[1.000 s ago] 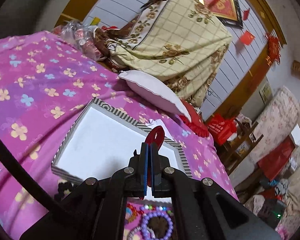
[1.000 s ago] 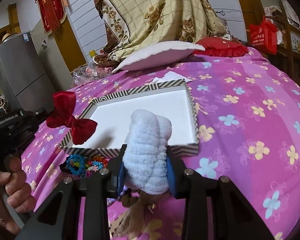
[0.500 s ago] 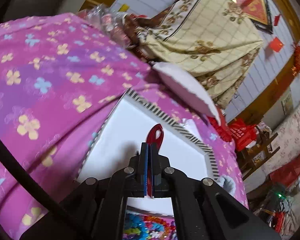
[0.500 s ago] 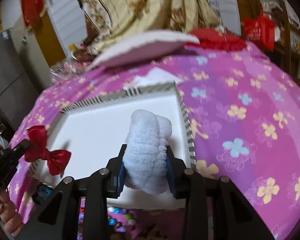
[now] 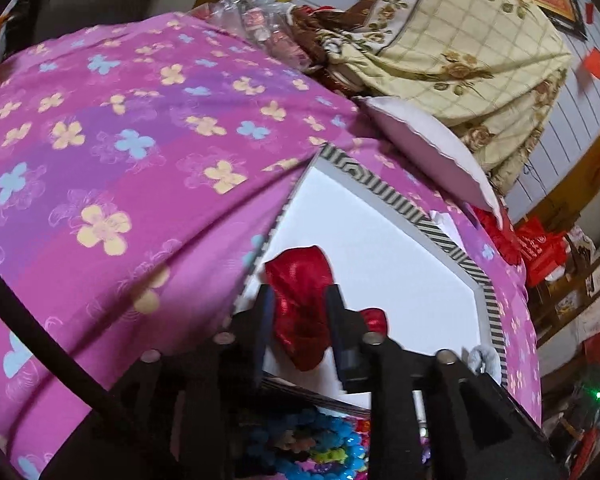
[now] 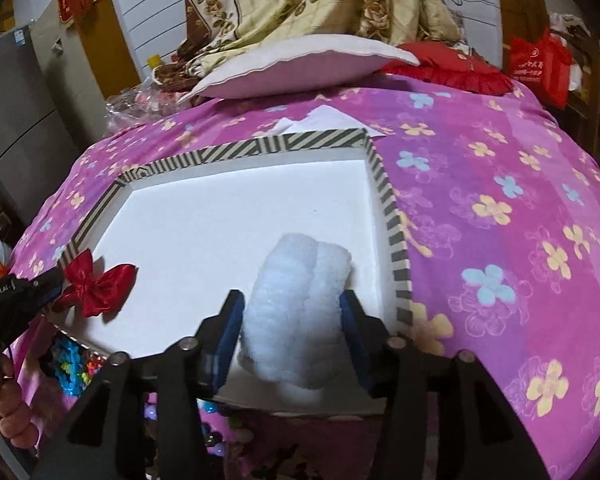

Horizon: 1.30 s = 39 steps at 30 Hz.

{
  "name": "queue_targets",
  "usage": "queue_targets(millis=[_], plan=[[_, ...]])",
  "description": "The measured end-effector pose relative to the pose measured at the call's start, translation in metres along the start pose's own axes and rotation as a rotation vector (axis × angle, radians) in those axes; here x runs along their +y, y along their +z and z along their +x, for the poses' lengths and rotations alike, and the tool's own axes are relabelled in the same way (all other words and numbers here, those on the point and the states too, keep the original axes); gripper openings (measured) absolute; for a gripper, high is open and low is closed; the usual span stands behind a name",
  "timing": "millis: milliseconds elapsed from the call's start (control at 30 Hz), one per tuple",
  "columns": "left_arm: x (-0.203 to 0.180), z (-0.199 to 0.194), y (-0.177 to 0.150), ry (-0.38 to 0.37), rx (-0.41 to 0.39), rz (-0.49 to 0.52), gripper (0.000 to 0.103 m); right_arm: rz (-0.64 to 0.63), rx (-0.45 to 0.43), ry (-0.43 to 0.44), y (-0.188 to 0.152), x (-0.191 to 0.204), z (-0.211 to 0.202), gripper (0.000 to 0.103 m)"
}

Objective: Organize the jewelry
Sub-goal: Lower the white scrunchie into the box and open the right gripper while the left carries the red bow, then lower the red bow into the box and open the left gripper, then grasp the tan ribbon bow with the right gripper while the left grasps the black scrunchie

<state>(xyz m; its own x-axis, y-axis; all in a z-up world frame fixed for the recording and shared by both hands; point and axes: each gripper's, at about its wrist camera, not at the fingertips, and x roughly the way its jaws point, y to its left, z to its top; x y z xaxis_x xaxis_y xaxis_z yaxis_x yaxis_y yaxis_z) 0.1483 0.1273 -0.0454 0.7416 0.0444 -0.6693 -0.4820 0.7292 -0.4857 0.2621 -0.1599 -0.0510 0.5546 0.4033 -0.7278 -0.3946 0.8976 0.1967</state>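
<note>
Both tongs have spread: left tongs (image 5: 300, 320) around bow (image 5: 300, 300), right tongs (image 6: 292, 328) around scrunchie (image 6: 296, 304), releasing into tray (image 6: 380, 184); next, withdraw.

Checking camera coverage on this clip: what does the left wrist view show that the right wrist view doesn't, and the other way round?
Only the left wrist view: the left gripper from behind, its fingers parted around the red bow.

Only the right wrist view: the right gripper with the fluffy white scrunchie between its fingers, the grey fridge, and the person's hand.

Both: the striped-rim tray, the bow, the flowered pink bedcover, the white pillow, and colourful beads below the tray.
</note>
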Motion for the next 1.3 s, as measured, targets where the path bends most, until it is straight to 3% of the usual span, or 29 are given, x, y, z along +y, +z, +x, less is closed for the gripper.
queue_targets(millis=[100,200,433,567,700,833,967,1033,1100,1200,1300], plan=[[-0.004,-0.009,0.002,0.005,-0.048,0.018,0.013,0.023,-0.009,0.03,0.001,-0.001,-0.004,0.065],[-0.003,-0.02,0.004,0.004,-0.097,0.026,0.018,0.078,-0.098,0.045,0.005,-0.008,-0.025,0.065],[0.001,-0.044,-0.01,-0.03,-0.026,0.063,0.019,0.075,-0.195,0.048,-0.015,-0.007,-0.089,0.066],[-0.01,-0.064,-0.034,-0.051,0.023,0.148,0.019,0.096,-0.151,0.006,-0.051,-0.008,-0.116,0.073],[-0.017,-0.08,-0.054,-0.082,0.079,0.176,0.024,0.125,-0.083,0.05,-0.084,-0.01,-0.124,0.073],[-0.029,-0.069,-0.068,-0.107,0.15,0.205,0.025,0.071,0.018,0.097,-0.095,0.006,-0.102,0.073],[-0.032,-0.072,-0.067,-0.097,0.112,0.241,0.025,-0.009,0.12,0.065,-0.1,0.026,-0.072,0.061],[-0.019,-0.08,-0.057,-0.077,0.063,0.196,0.025,-0.047,0.102,0.037,-0.099,0.033,-0.069,0.054],[0.003,-0.086,-0.043,-0.022,0.007,0.122,0.025,-0.086,0.1,0.016,-0.099,0.038,-0.065,0.052],[0.036,-0.089,-0.024,-0.006,-0.003,0.008,0.025,-0.101,0.097,0.003,-0.099,0.041,-0.066,0.052],[0.05,-0.091,-0.013,0.018,-0.01,0.041,0.025,-0.104,0.105,0.012,-0.1,0.04,-0.066,0.054]])
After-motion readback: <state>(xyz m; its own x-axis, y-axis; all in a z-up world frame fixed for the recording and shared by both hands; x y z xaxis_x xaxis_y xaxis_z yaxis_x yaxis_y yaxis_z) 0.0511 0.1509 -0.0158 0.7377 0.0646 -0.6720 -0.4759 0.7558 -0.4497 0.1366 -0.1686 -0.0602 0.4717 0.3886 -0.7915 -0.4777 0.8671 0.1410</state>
